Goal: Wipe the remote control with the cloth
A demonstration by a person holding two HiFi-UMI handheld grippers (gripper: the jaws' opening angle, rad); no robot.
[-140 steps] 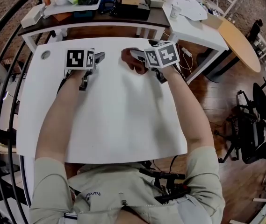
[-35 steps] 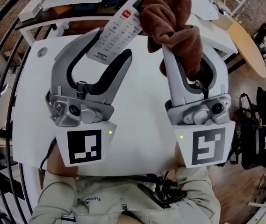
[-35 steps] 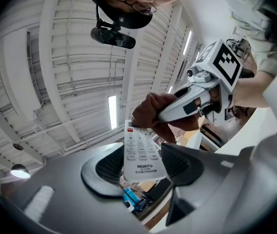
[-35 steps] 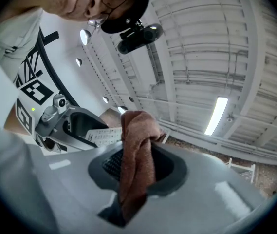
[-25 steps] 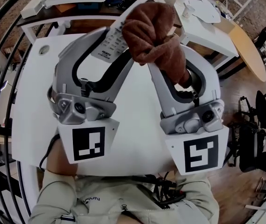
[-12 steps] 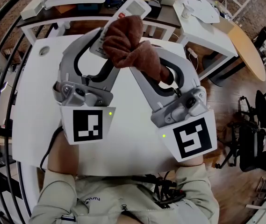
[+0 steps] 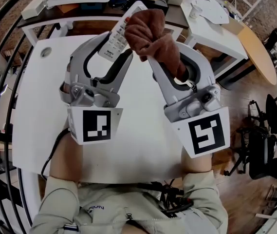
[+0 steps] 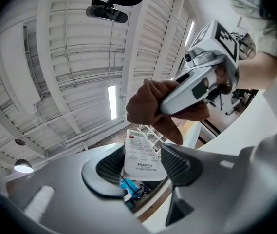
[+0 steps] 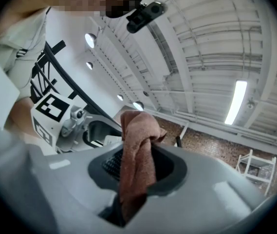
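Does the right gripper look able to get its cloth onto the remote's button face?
Probably yes: the right gripper, shut on the brown cloth, holds it right by the upper end of the remote control, which the left gripper holds up; nothing stands between them.

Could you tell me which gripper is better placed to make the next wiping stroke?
Right: the right gripper is shut on the cloth, which seems to touch the remote at its far end; the left gripper merely clamps it.

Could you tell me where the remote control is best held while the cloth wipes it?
Take the remote by its lower end, from below, jaws across the narrow sides, as the left gripper has it: long and flat, so its face stays free for the cloth.
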